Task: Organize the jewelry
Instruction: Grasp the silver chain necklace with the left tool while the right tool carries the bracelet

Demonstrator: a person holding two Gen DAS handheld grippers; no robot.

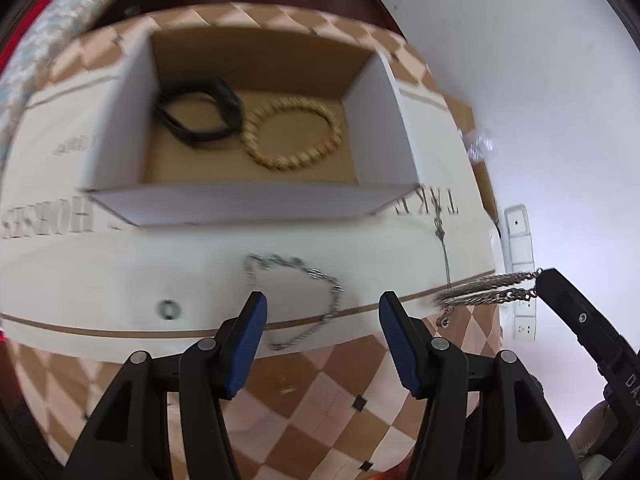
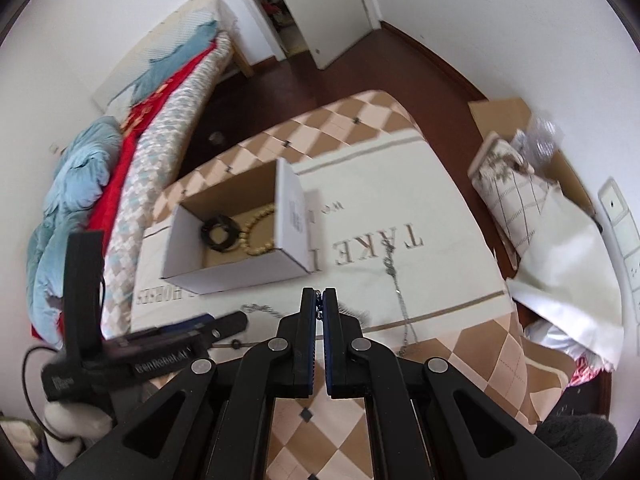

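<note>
An open white cardboard box (image 1: 248,204) stands on the printed table cloth (image 1: 120,280). Inside it lie a black bracelet (image 1: 196,114) and a gold beaded bracelet (image 1: 294,136). My left gripper (image 1: 323,312) is open, with nothing gripped. A looped silver chain (image 1: 304,276) lies on the cloth just beyond its fingertips. A thin necklace (image 1: 442,248) lies to the right of that chain. My right gripper (image 2: 319,294) is shut on a thick silver chain (image 1: 484,290), which hangs off its tip at the table's right edge. In the right wrist view the box (image 2: 236,276) sits ahead on the left.
A small ring-like item (image 1: 168,309) lies on the cloth at the left. A bed (image 2: 160,152) with blue and red bedding runs along the left side. A cardboard carton (image 2: 516,120) with a cushion and white cloth sits to the right. A gloved hand (image 2: 76,420) holds the left gripper.
</note>
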